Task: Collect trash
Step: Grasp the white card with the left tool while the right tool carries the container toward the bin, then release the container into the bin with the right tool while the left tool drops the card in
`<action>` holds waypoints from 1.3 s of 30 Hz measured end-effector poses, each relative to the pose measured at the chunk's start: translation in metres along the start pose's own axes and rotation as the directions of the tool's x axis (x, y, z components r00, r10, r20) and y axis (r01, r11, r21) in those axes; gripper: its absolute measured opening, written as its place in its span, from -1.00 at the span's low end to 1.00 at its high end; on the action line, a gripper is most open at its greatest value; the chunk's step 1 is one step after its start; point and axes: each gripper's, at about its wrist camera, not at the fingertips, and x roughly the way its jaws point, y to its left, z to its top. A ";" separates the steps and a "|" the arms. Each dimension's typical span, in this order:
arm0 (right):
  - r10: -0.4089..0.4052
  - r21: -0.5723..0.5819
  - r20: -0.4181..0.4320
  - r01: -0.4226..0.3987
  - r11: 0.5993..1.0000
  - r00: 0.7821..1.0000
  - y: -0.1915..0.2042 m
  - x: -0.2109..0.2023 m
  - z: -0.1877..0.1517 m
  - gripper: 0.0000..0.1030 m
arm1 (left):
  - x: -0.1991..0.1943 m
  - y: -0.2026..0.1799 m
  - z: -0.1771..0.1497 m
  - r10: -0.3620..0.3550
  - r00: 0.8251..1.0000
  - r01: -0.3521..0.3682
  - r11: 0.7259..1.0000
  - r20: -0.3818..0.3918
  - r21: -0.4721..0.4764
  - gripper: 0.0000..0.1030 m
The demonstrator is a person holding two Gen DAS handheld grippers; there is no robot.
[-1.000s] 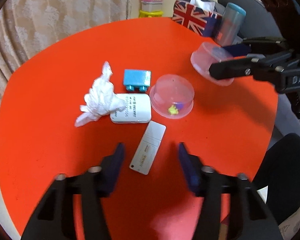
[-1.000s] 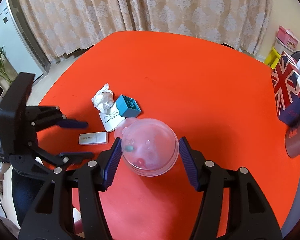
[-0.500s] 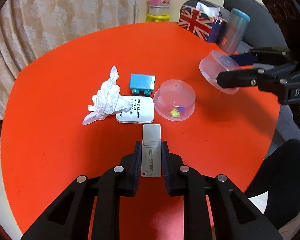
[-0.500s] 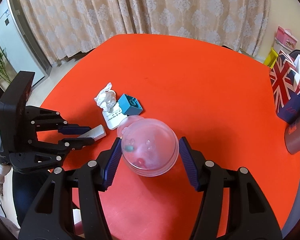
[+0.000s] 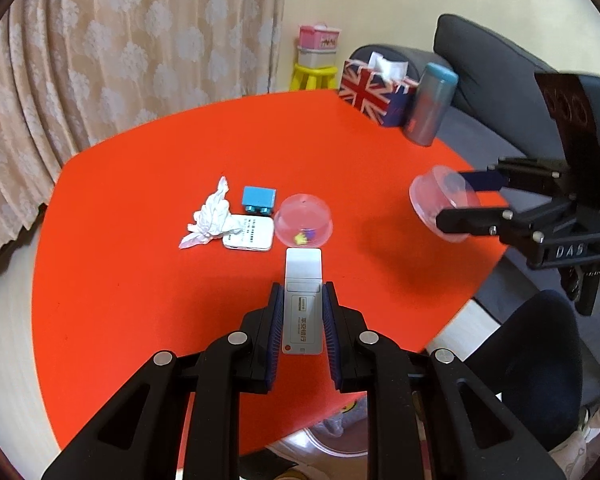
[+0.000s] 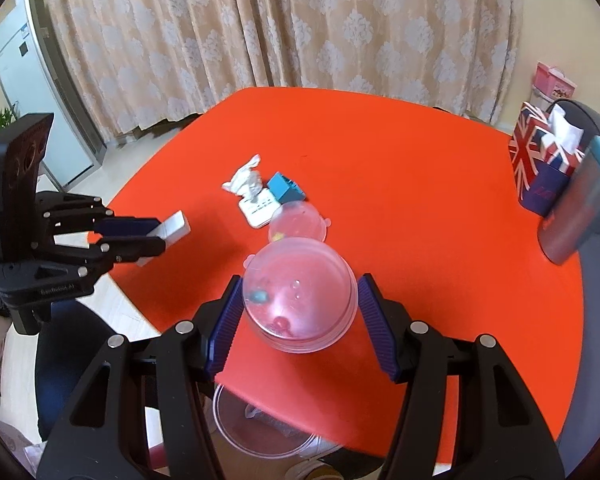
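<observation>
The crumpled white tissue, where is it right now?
In the left wrist view the crumpled tissue lies left of centre on the red table, overlapping the white card, beside the blue block.

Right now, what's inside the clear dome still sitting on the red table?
Through the clear dome on the red table show small yellow and purple bits. What they are is too small to tell.

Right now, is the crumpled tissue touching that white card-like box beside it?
Touching. In the left wrist view the crumpled tissue lies over the left edge of the white box, covering part of it with no red table between.
</observation>
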 end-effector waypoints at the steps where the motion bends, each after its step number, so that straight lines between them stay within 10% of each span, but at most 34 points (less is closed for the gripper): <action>1: -0.003 -0.002 0.002 0.003 1.000 1.000 0.003 -0.004 -0.005 0.13 | -0.005 -0.004 -0.003 -0.002 1.000 0.002 1.000 0.008 -0.001 -0.63; 39: 0.102 -0.022 -0.041 -0.103 0.994 0.994 0.062 -0.019 -0.120 0.13 | -0.033 -0.049 -0.089 -0.066 0.997 0.067 0.997 0.040 -0.036 -0.63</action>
